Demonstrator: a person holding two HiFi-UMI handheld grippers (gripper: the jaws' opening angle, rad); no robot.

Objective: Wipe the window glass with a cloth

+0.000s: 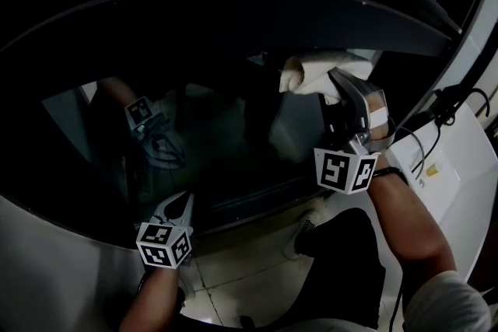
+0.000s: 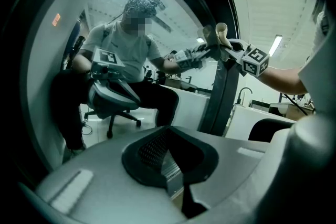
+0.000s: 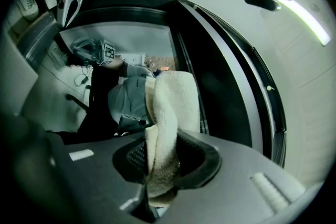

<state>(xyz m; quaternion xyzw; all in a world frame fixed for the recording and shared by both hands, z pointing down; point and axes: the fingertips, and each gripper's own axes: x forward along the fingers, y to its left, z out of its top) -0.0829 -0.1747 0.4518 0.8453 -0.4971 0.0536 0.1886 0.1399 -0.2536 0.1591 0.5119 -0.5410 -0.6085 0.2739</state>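
Two grippers were up at the window, one in each of the person's hands. The right gripper [image 1: 336,89] had its jaws clamped on a white cloth [image 1: 313,69], which bunched out past the tips in a thick fold. From overhead the cloth seemed to lie against the glass [image 1: 233,113] high on its right side, close to the dark frame [image 1: 420,31] that ran along the top and down that edge. The camera on that gripper showed the cloth rising from between the jaws, with the frame's upright just to its right.

The left gripper [image 1: 183,204] was held low on the left, well apart from the cloth, near the bottom edge of the pane. Its jaws were pressed together with nothing between them, and the tips pointed up toward the glass. I could not tell whether they touched it.

The glass was dark and threw back a dim reflection of the left gripper's marker cube and of the seated person. Below the window was a pale tiled floor [image 1: 241,276], with one shoe [image 1: 299,239] resting on it. A white cabinet [image 1: 459,167] stood on the right, just beside the person's right forearm, and a black cable [image 1: 436,114] ran over its top.
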